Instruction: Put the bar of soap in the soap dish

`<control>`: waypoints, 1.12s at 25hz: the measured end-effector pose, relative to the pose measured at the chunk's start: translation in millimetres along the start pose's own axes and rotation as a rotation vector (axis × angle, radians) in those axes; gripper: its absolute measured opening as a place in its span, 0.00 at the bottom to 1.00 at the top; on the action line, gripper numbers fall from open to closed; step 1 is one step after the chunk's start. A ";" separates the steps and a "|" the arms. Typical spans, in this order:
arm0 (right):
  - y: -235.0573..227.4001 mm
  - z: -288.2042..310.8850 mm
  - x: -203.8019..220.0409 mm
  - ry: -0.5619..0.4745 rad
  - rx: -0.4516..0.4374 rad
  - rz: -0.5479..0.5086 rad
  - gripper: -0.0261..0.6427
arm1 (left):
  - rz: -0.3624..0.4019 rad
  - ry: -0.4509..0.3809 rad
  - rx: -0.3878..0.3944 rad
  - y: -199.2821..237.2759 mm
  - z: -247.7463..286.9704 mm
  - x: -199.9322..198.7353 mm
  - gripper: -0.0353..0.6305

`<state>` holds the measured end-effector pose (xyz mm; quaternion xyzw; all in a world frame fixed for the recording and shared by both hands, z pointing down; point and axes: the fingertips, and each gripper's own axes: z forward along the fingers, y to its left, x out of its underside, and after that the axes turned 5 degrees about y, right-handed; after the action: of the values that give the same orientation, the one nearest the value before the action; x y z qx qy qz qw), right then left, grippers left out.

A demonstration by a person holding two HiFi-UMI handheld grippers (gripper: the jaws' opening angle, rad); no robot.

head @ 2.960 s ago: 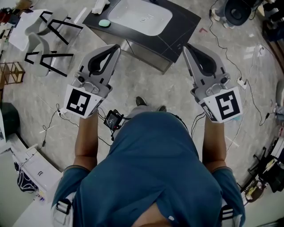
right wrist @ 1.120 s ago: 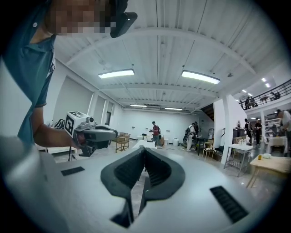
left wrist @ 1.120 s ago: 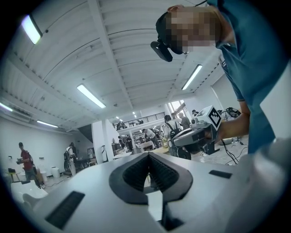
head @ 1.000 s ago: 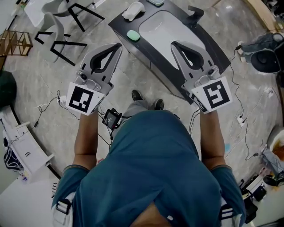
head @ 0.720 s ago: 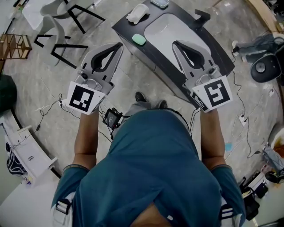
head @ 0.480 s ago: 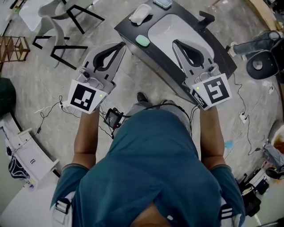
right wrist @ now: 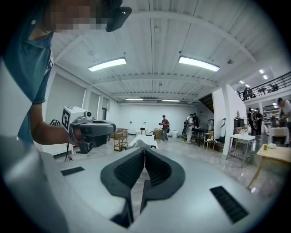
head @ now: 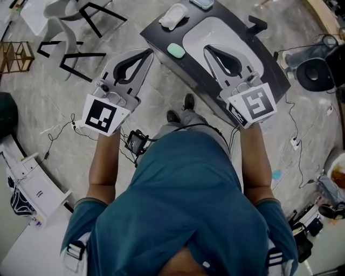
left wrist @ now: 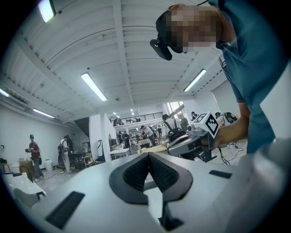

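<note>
Green soap [head: 176,50]: it lies on the black counter [head: 160,35], just beside the left corner of the basin [head: 240,32], outside it and touching no gripper.
White basin: it is sunk in the counter; in the head view the right gripper [head: 207,48] shows over it.
White lump [head: 173,16]: it lies on the far left corner of the counter, beyond the soap; I cannot tell if this is the dish.
Small item [head: 202,3]: it sits at the far edge of the counter, cut by the frame, too small to name.
Left gripper [head: 145,53]: its tongs are closed together with nothing between them, over the floor [head: 64,102] near the counter's left edge.
Right gripper: its tongs are also pressed together and hold nothing.
</note>
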<state>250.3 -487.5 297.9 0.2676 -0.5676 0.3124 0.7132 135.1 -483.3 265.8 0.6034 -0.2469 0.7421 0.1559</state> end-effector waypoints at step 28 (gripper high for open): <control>-31.6 116.2 65.7 0.151 -0.213 0.034 0.21 | -0.028 0.069 -0.120 73.5 39.0 20.5 0.06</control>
<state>209.8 -584.7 386.0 0.1562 -0.5470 0.2816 0.7727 123.6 -567.2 278.4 0.5704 -0.2769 0.7440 0.2106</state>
